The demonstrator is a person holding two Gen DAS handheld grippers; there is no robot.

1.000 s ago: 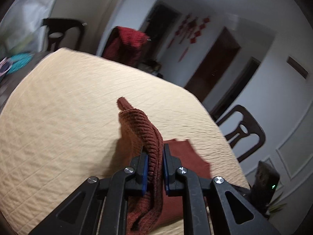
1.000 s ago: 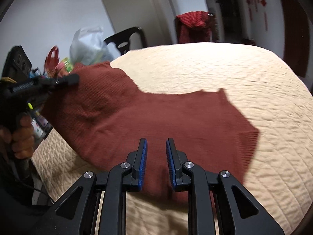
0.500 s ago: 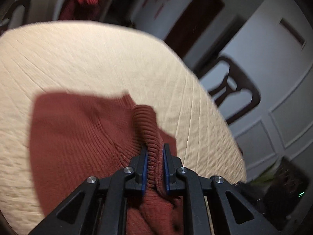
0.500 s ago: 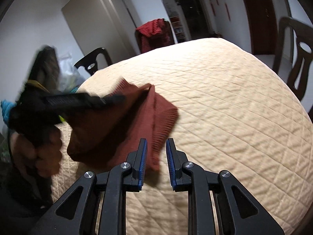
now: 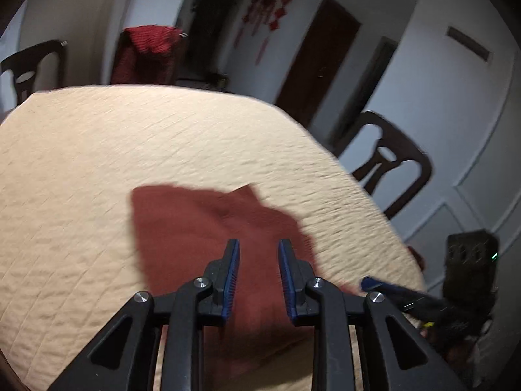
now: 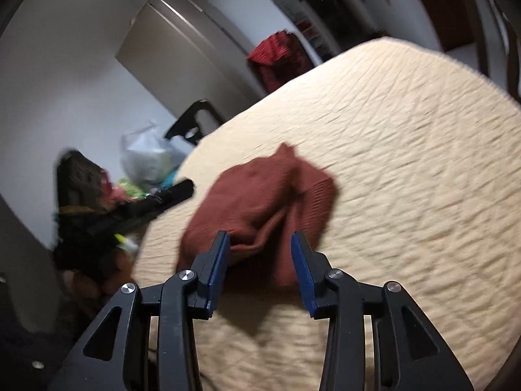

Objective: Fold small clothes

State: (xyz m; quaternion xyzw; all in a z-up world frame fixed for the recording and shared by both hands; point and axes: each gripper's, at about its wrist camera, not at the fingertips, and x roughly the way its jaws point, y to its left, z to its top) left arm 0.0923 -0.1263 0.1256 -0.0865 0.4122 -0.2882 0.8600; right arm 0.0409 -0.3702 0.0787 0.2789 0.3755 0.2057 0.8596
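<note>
Sweater (image 5: 208,238) is lying bunched on the cream quilted surface (image 5: 97,150), a rust-red knit folded over on itself. In the right wrist view its long axis runs from just ahead of the fingers away toward a little point of fabric at the far end, with a rolled fold nearest the camera. The left gripper (image 5: 259,244) has its fingers apart with nothing between the blue pads; they've just been opening, and the sweater is spread flat under and beyond them (whether the tips brush it I can't tell, too blurry). The right gripper (image 6: 260,238) also has fingers standing wide, jaws just opened further, and the rolled fold sits in the gap, close against the left pad but not squeezed. In that same view the left gripper shows off to the sweater's left, apart from the cloth.
</note>
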